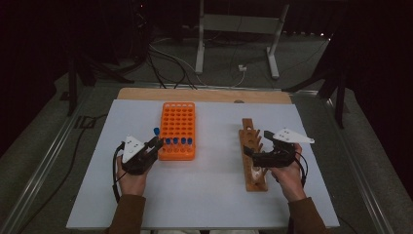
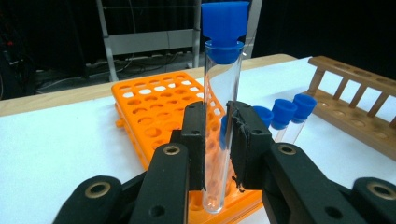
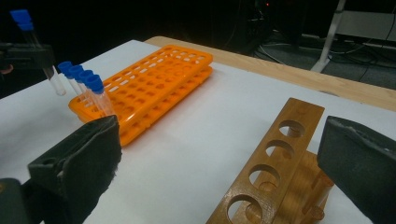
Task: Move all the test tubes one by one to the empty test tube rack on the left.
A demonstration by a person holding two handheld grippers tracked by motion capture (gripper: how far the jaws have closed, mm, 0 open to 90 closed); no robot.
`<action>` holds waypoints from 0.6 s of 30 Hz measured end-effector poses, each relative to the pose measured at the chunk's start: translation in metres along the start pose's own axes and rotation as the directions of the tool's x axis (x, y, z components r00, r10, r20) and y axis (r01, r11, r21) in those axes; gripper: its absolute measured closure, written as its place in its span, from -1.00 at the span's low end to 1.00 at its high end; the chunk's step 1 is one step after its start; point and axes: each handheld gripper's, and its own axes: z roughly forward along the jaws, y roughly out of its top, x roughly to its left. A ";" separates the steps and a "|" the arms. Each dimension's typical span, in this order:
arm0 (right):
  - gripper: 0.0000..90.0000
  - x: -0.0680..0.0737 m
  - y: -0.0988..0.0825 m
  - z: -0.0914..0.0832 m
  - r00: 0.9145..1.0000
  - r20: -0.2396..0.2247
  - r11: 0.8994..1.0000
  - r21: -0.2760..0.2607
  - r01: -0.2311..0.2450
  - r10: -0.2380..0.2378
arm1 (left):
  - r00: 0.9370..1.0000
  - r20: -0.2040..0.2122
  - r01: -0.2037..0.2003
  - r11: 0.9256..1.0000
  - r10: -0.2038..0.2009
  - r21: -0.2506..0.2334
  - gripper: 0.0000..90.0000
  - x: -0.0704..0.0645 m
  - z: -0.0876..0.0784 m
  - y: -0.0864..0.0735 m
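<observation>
My left gripper (image 1: 155, 144) (image 2: 217, 140) is shut on a clear test tube (image 2: 220, 88) with a blue cap (image 1: 156, 131). The tube stands upright, its lower end by the near left corner of the orange rack (image 1: 178, 122) (image 2: 154, 107). Several blue-capped tubes (image 1: 178, 141) (image 2: 286, 112) (image 3: 84, 77) stand in the rack's front row. From the right gripper view, the held tube (image 3: 49, 72) hangs just left of that row. My right gripper (image 1: 256, 142) (image 3: 219, 140) is open wide over the wooden rack (image 1: 254, 161) (image 3: 275, 163), nothing between its jaws.
The white tabletop (image 1: 214, 170) has a wooden strip along its far edge (image 1: 204, 94). Behind the table, on the floor, are a metal stand (image 1: 236, 29) and loose cables (image 1: 165, 58). The wooden rack's holes hold no tubes.
</observation>
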 end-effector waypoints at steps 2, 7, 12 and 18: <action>-1.00 0.000 0.000 0.000 1.000 -0.001 1.000 -0.002 -0.001 0.001 | 1.000 -0.006 0.000 1.000 0.000 0.005 0.73 0.001 0.001 -0.002; -1.00 -0.001 0.001 -0.002 1.000 -0.002 1.000 -0.010 -0.006 0.006 | 1.000 -0.020 0.008 1.000 -0.008 0.014 0.73 0.003 0.005 -0.007; -1.00 -0.002 0.000 -0.002 1.000 -0.003 1.000 -0.010 -0.007 0.007 | 1.000 -0.023 0.010 1.000 -0.009 0.025 0.73 0.003 0.009 -0.011; -1.00 -0.003 0.000 -0.003 1.000 -0.003 1.000 -0.013 -0.008 0.008 | 1.000 -0.025 0.004 1.000 -0.004 0.022 0.73 0.002 0.012 -0.012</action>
